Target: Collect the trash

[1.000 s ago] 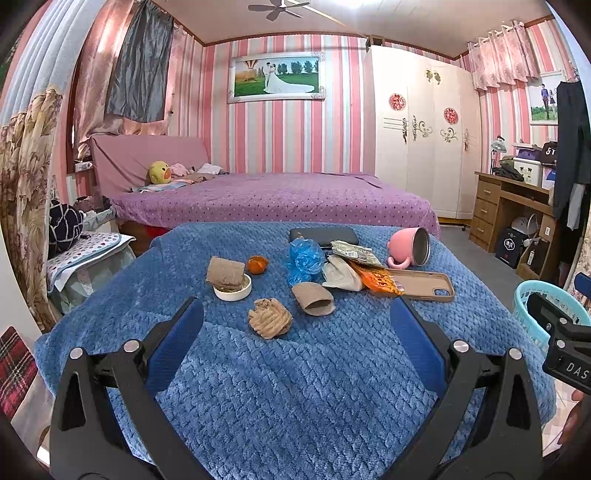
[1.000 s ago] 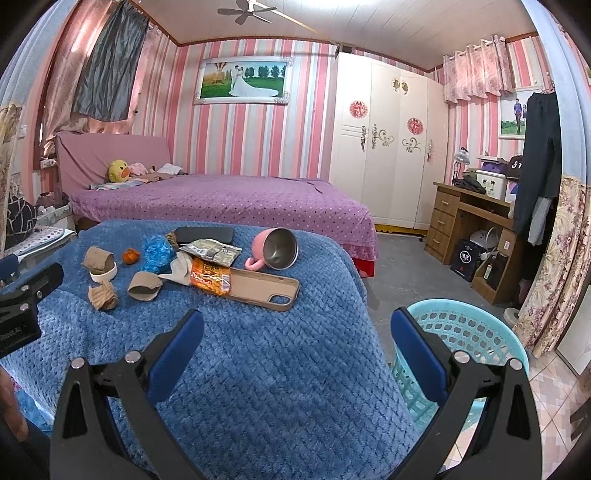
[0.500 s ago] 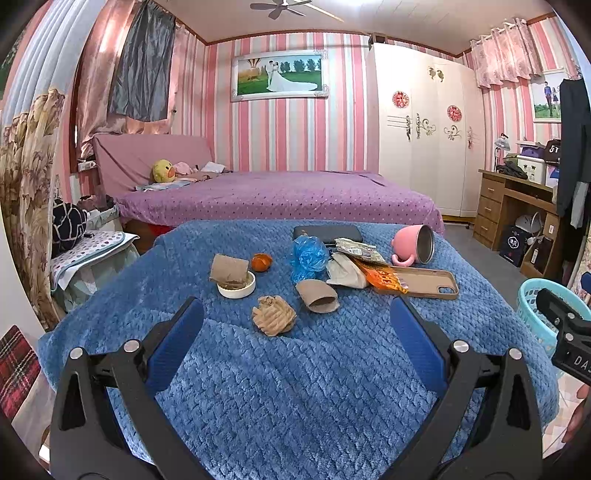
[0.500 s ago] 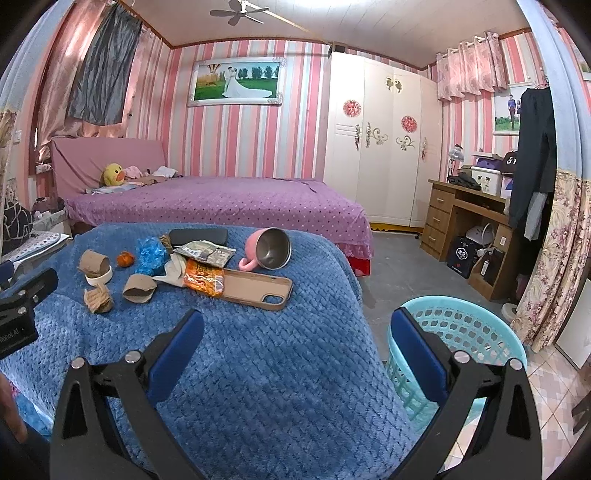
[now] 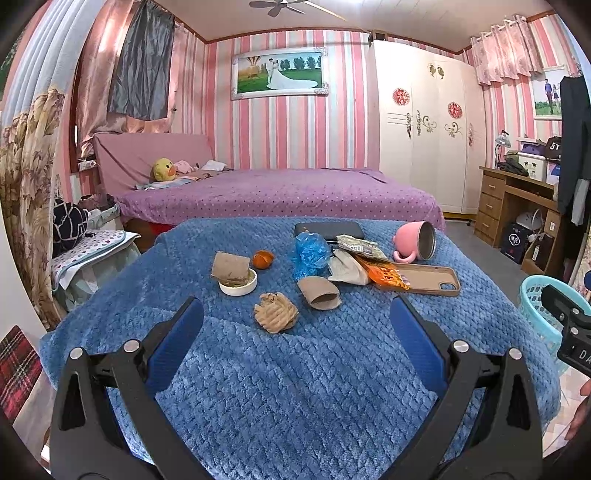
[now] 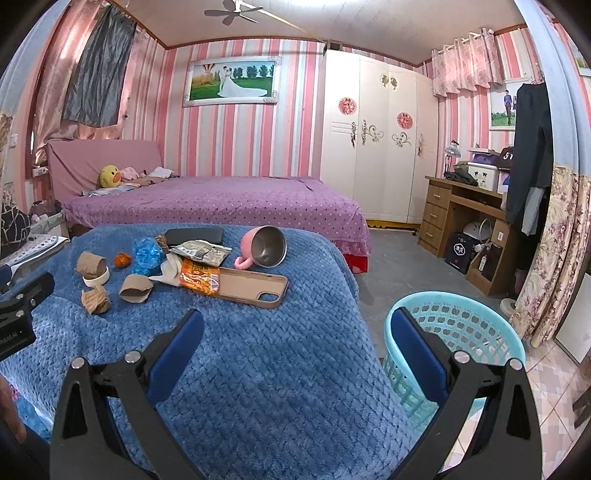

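Soft, even light falls from a bright patch on the white plank ceiling [image 5: 388,14], leaving only faint shadows on the blue quilted blanket [image 5: 295,387] ahead of the grippers, everything sharp, though striped walls bow and corners go black.

Bare blue blanket [image 5: 295,387] lies directly ahead of the wide-open left gripper [image 5: 295,332]; beyond it, crumpled brown paper [image 5: 276,312] and a cardboard tube [image 5: 319,292] front the clutter. Ahead-right of the right gripper [image 6: 295,339], the turquoise basket [image 6: 476,314] stands unobstructed.
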A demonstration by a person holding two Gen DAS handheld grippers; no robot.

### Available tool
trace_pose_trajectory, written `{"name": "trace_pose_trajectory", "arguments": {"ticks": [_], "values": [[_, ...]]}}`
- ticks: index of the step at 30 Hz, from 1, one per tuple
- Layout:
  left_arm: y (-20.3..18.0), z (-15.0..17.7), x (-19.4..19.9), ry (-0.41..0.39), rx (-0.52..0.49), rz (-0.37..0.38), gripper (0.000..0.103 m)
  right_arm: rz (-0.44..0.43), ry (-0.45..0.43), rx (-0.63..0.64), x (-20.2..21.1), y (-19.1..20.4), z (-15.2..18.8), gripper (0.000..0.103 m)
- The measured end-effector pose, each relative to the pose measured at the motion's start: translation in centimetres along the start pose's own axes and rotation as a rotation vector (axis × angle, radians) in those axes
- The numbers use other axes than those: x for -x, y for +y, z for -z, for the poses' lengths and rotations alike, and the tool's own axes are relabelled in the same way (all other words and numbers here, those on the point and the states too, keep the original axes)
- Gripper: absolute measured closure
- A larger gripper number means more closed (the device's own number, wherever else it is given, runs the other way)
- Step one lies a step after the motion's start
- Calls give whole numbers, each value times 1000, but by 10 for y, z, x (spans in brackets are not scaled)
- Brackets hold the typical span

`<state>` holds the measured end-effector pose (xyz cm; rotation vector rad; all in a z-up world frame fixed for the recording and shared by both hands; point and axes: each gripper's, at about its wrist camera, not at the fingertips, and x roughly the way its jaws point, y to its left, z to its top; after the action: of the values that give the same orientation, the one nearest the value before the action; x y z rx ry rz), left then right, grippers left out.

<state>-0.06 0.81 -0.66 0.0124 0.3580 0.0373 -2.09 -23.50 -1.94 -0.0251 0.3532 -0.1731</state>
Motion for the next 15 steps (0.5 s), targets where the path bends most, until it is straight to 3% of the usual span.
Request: {"name": "trace_pose_trajectory", "arguments": {"ticks": [15], "values": [[-2,-18,-7,10,-32,18,5,-20,56,-105,-18,-17,-14,4]]}}
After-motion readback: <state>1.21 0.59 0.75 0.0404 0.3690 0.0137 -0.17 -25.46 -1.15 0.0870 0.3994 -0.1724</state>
